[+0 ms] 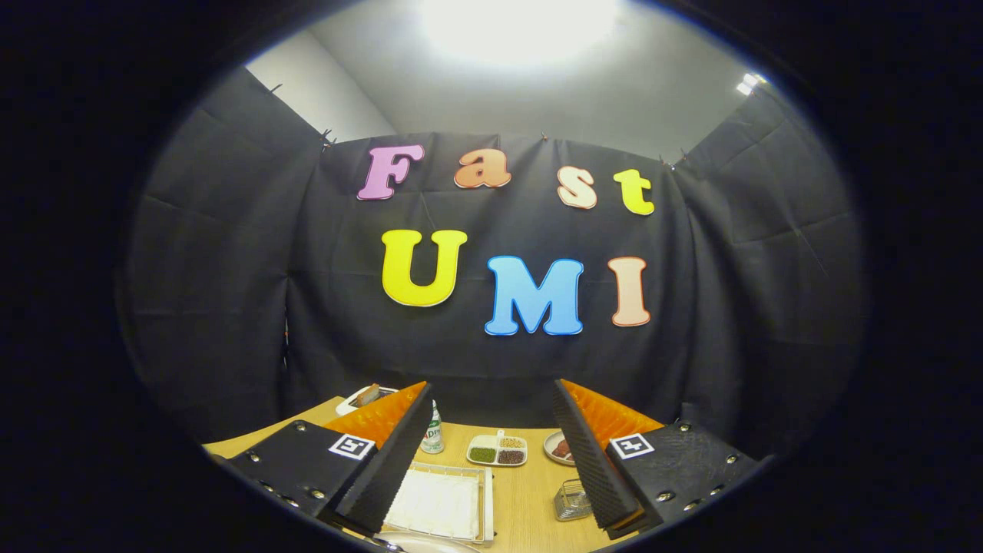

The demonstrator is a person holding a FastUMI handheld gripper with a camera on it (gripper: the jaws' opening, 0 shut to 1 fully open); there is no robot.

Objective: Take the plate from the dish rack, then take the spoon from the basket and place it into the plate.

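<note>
Claw (pixel 491 453) spread wide; beyond it, a compartment tray (pixel 498 450) holds grains.

Fingers screen much of the wooden table (pixel 530 499)

The gripper (pixel 491 468), its fingers spread wide with nothing between them, covers part of a small bottle (pixel 433 430) behind the left finger and most of a dish (pixel 559 447) behind the right finger; what that dish holds cannot be made out. A wire basket (pixel 572 501) beside the right finger is partly hidden, its contents too small to tell. A white tray (pixel 441 503) runs under the left finger, and a pale rim (pixel 422 544) at the bottom is cut off.
</note>
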